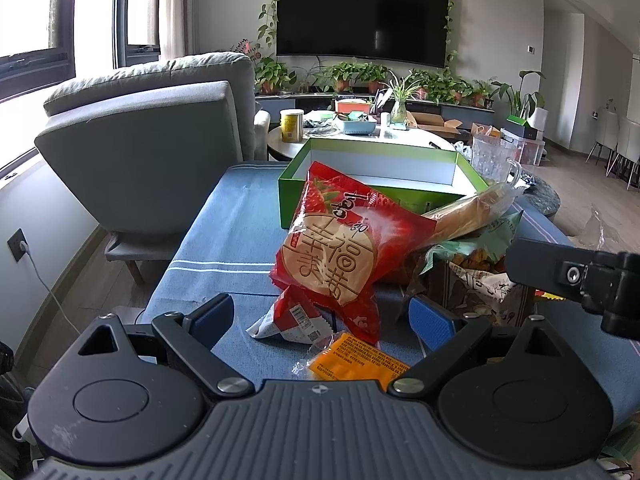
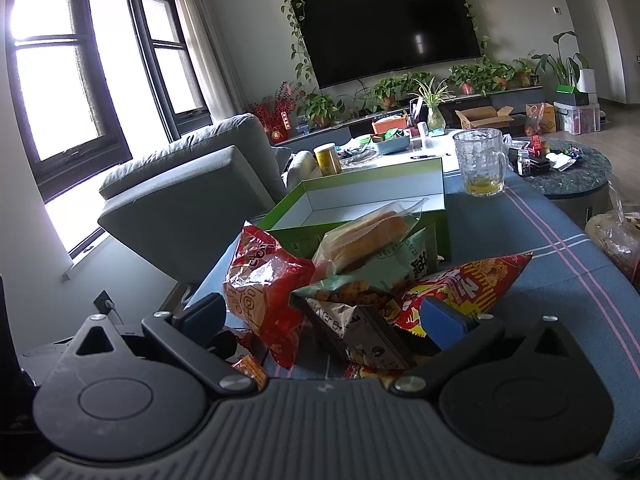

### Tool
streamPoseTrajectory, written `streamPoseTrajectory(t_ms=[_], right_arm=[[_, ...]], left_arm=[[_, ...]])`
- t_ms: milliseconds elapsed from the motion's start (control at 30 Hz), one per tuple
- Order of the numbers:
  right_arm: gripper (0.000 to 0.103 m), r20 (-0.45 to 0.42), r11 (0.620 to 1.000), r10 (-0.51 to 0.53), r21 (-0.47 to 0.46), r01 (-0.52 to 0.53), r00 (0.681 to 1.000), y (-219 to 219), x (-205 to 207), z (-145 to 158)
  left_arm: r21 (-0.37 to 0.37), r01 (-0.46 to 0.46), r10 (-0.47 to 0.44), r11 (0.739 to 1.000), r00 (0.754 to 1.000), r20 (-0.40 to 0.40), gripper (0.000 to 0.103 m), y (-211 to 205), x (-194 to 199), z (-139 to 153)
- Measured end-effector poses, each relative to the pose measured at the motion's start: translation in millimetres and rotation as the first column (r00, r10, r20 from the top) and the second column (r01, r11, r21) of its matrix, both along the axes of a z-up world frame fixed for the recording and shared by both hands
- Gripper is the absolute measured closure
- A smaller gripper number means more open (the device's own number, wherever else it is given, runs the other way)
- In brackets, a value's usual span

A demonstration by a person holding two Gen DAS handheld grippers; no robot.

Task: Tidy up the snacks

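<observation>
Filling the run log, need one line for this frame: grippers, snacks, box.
left gripper: open | right gripper: open | snack pile: on table, ungrasped | green box: open, empty

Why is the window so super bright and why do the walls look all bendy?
In the right wrist view, daylight blows the window out to white, so nothing shows outside, and the TV carries a small glare streak. In the left wrist view, the fisheye lens bows the TV edges, and the window is washed out too.
</observation>
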State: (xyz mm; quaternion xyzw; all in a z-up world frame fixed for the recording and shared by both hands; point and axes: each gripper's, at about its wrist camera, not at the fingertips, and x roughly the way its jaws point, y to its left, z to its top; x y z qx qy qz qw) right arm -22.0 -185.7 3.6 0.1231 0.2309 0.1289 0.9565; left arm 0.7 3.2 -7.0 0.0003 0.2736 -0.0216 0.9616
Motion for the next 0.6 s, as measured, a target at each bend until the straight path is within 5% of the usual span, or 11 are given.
streamPoseTrajectory(t_ms=[600], right_arm=[[0.001, -0.006, 1.000, 0.004, 0.001, -0.004, 1.000, 1.4, 1.9, -2.2]], left_arm=[[-0.008, -0.010, 0.010, 1.000, 1.000, -0.011, 0.009, 4.0, 2.6, -3.2]])
